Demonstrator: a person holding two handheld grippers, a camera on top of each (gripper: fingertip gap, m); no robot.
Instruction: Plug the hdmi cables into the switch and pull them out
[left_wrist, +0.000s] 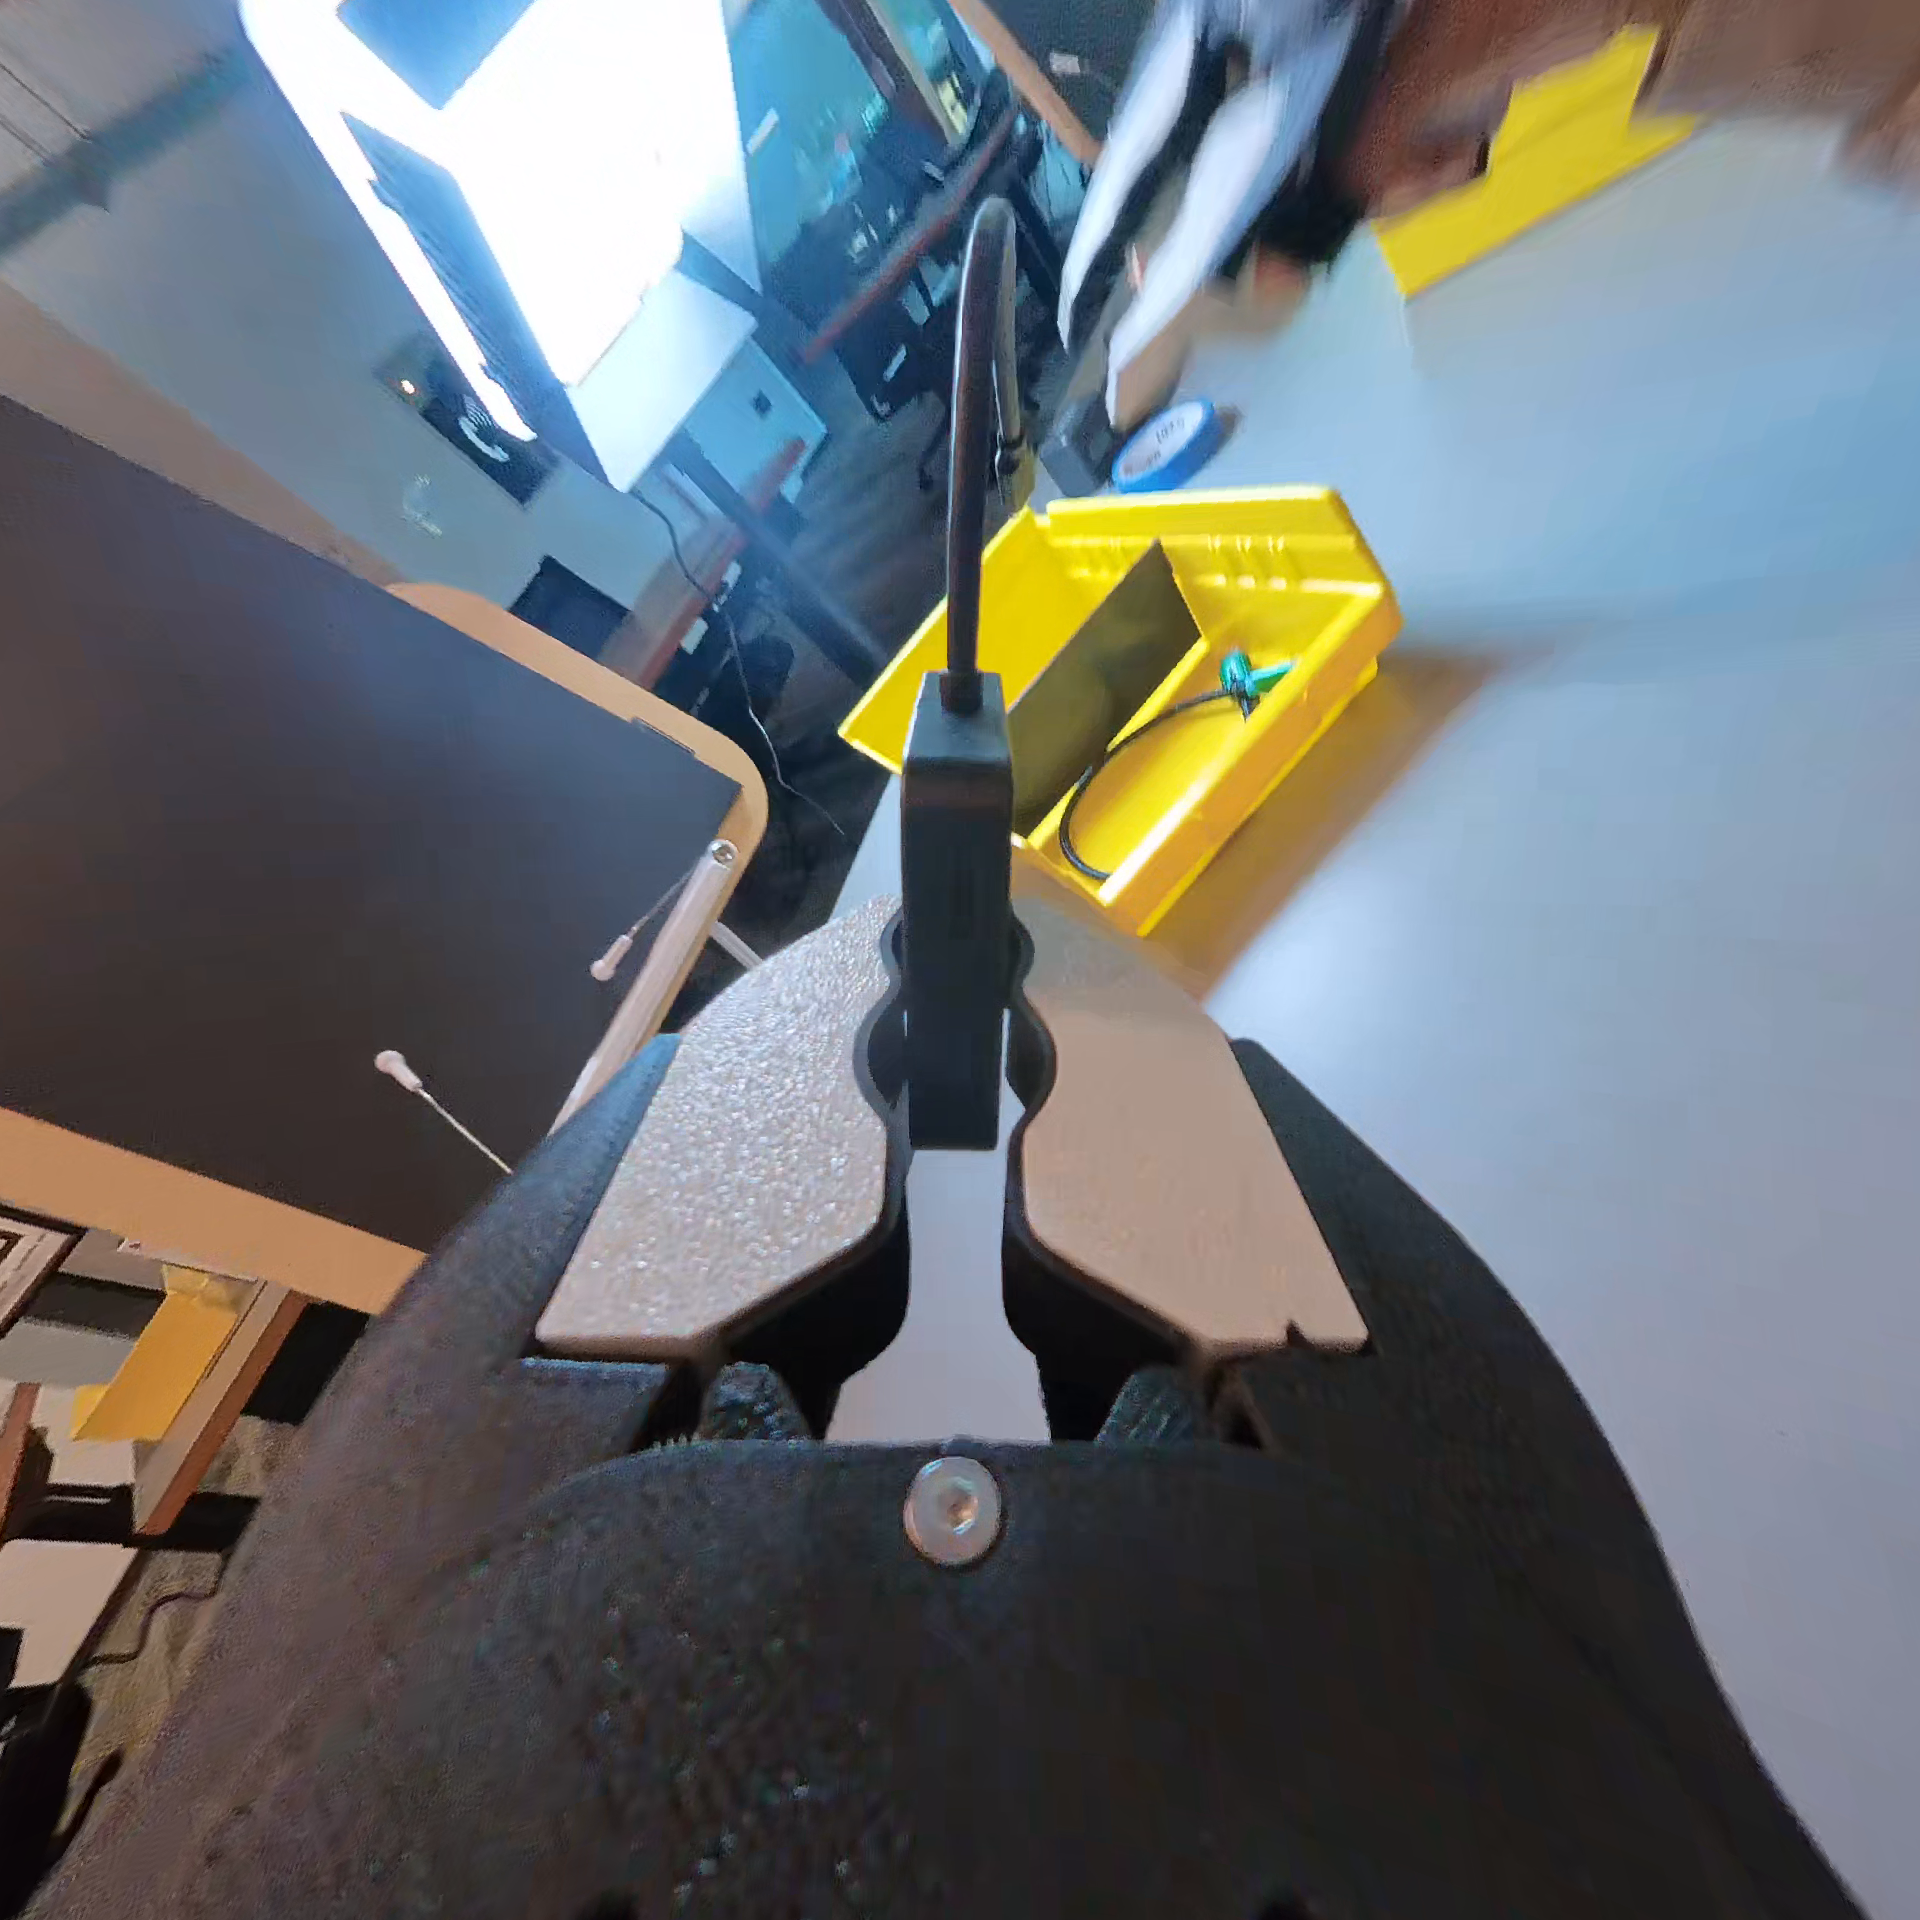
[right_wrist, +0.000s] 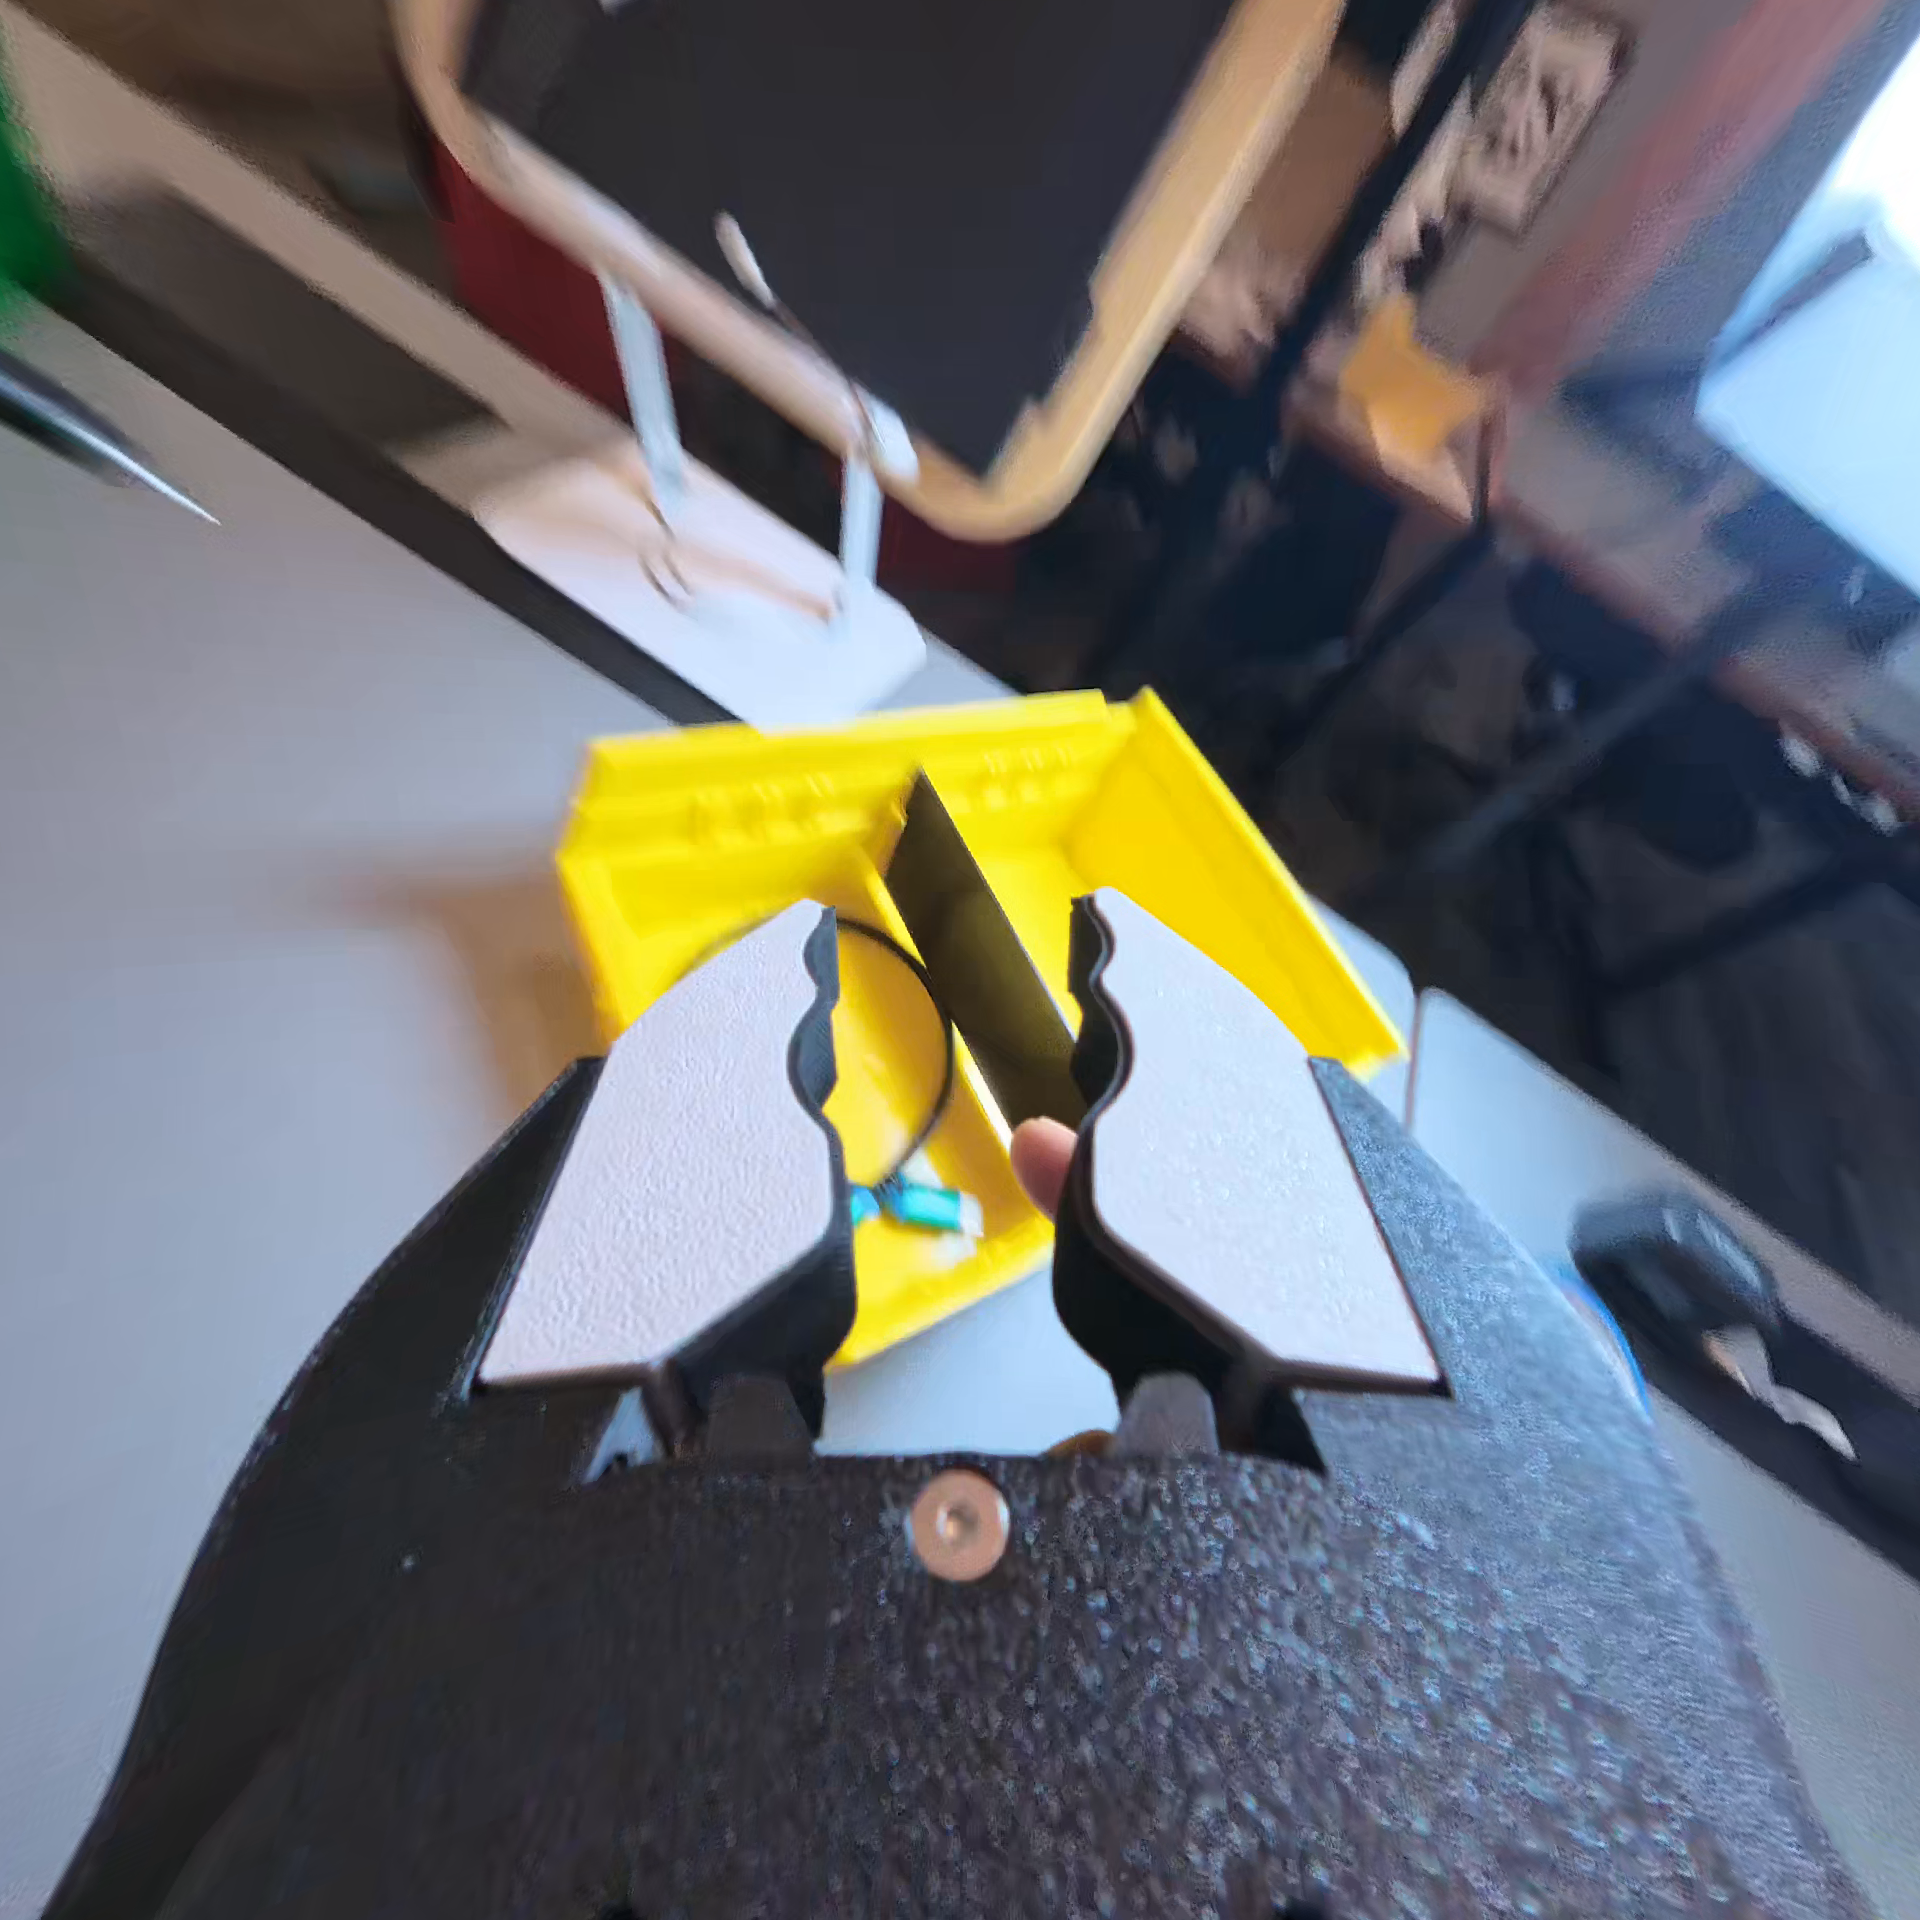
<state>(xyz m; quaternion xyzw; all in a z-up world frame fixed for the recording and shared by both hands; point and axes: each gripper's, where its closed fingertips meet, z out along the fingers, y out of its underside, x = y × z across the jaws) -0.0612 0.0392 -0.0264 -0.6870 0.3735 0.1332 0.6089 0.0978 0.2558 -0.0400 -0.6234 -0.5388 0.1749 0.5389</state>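
Observation:
My left gripper (left_wrist: 956, 935) is shut on a small black box-shaped switch (left_wrist: 956, 831) and holds it upright above the white table (left_wrist: 1610, 935). A black cable (left_wrist: 968, 436) rises from the switch's far end and bends over. A yellow bin (left_wrist: 1195, 511) stands beyond it, with a black divider (left_wrist: 1101, 675) and a thin black cable with a teal connector (left_wrist: 1252, 675) inside. My right gripper (right_wrist: 951, 914) is open and empty, hovering over the same bin (right_wrist: 1226, 873), above the teal-ended cable (right_wrist: 914, 1205). A person's fingertip (right_wrist: 1044, 1158) shows between its fingers.
A blue tape roll (left_wrist: 1174, 442) and a second yellow bin (left_wrist: 1538, 177) lie farther back on the table. A black board with a light wooden frame (left_wrist: 312, 831) stands past the table's left edge. A blurred hand and gripper (left_wrist: 1247, 156) are at the top right. Spacing between my two grippers at the tips: around 30 cm.

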